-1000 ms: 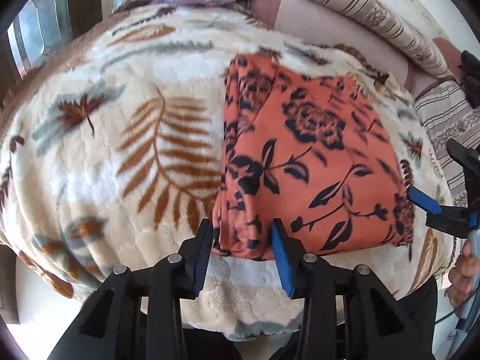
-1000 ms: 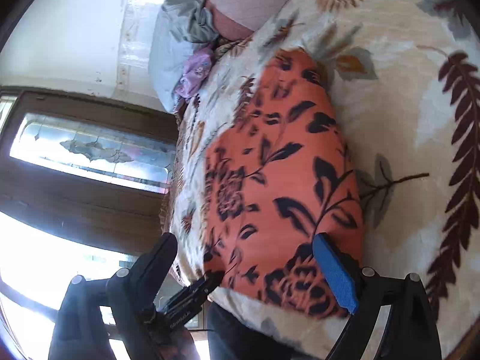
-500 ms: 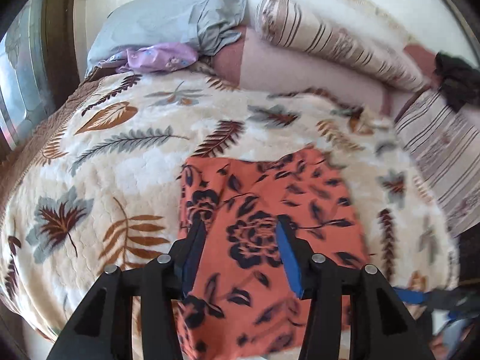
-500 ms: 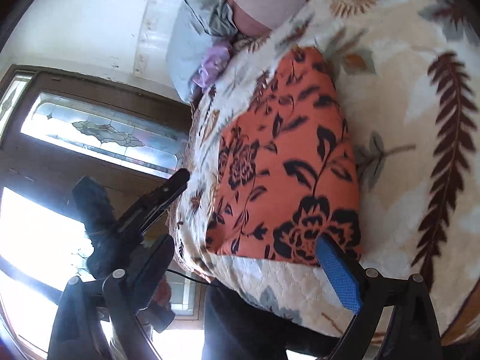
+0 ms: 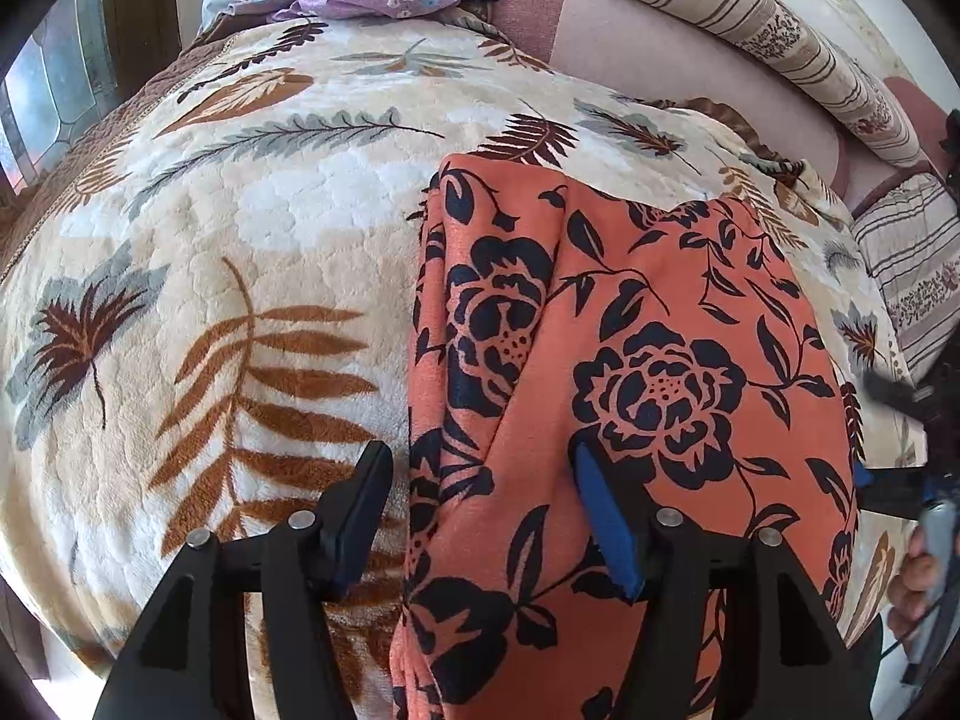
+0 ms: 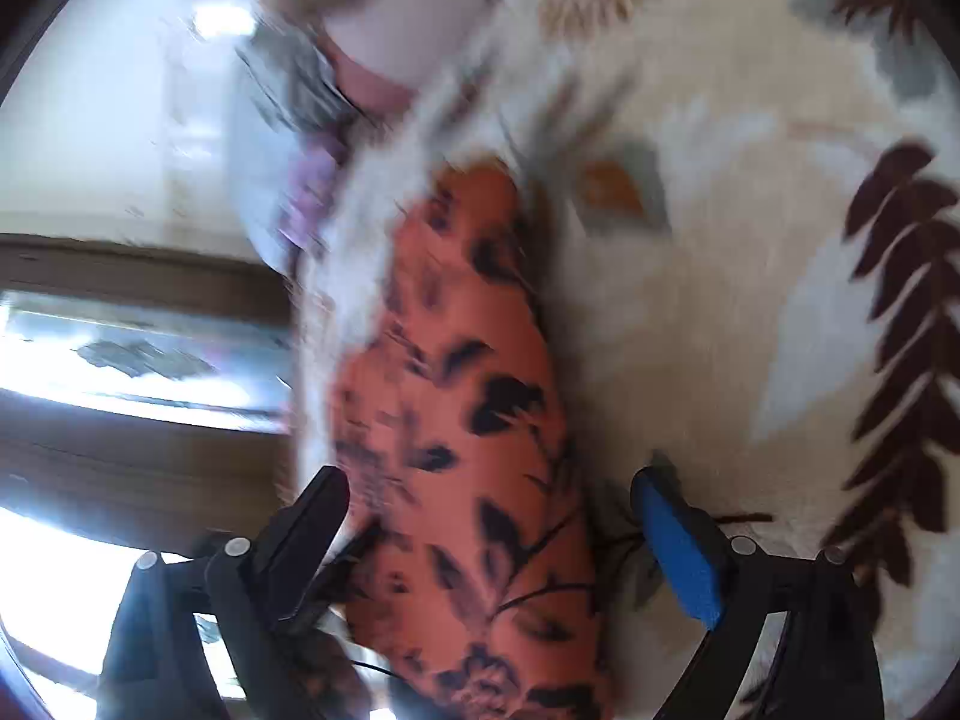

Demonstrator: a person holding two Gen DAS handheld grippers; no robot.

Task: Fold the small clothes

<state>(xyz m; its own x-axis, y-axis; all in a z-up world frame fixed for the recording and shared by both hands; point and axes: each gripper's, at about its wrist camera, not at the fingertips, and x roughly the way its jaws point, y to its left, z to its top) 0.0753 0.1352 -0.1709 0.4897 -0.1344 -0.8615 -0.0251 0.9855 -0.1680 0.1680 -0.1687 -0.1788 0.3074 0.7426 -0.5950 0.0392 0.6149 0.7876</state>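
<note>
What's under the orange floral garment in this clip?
The orange floral garment lies on the leaf-print blanket, which shows all around it. Its left edge looks doubled into overlapping layers. Whatever lies between those layers, or beneath the blanket, is covered.

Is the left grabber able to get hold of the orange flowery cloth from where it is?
Probably yes. The left gripper is open, and the left edge of the orange floral cloth already lies between its fingers on the leaf-print blanket. Nothing sits in the way.

orange floral garment (image 5: 630,372), folded, flat on blanket (image 5: 252,228)
</note>
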